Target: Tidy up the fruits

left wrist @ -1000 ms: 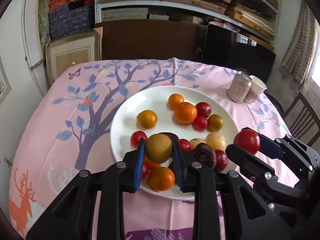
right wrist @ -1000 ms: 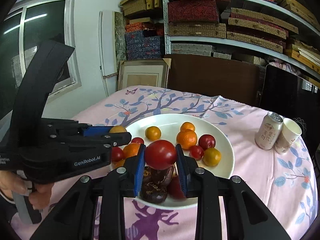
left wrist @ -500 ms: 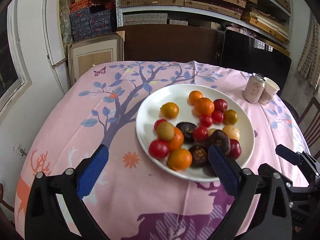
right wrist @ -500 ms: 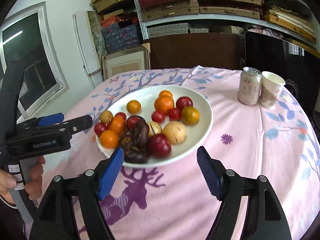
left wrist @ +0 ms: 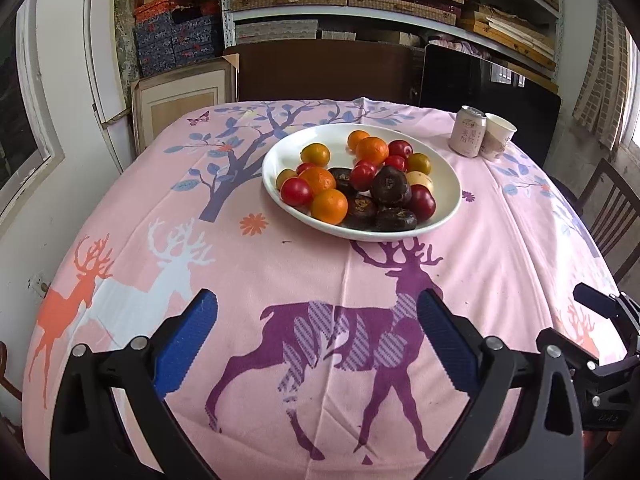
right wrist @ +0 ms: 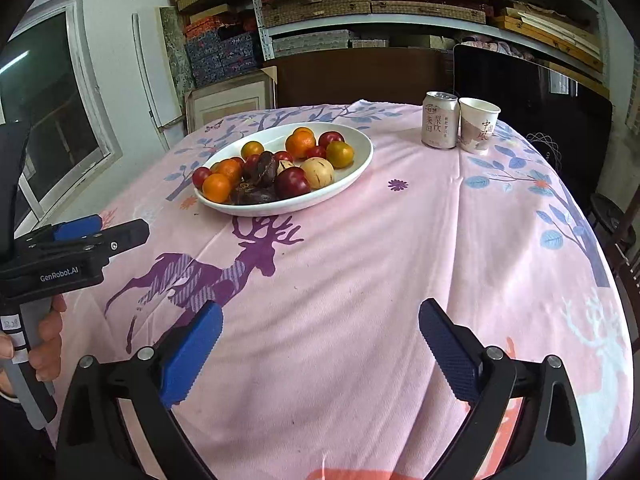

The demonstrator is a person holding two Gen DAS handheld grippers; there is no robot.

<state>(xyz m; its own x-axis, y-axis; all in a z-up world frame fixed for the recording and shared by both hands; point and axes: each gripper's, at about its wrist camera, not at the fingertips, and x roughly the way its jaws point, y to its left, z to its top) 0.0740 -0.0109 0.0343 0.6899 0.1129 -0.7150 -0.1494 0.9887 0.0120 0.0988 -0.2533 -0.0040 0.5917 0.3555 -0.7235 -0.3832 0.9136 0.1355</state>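
Observation:
A white plate sits on the pink tablecloth and holds several fruits: oranges, red ones, dark brown ones and a pale one. The plate also shows in the right wrist view. My left gripper is open and empty, well back from the plate over the purple deer print. My right gripper is open and empty, back and to the right of the plate. The left gripper's body shows at the left of the right wrist view.
A drink can and a paper cup stand at the table's far right. A wooden chair stands at the right. Shelves, boxes and a dark cabinet are behind the table.
Both grippers opened, leaving a brown fruit and a red fruit on the plate. Both then drew back from the plate toward the table's near edge.

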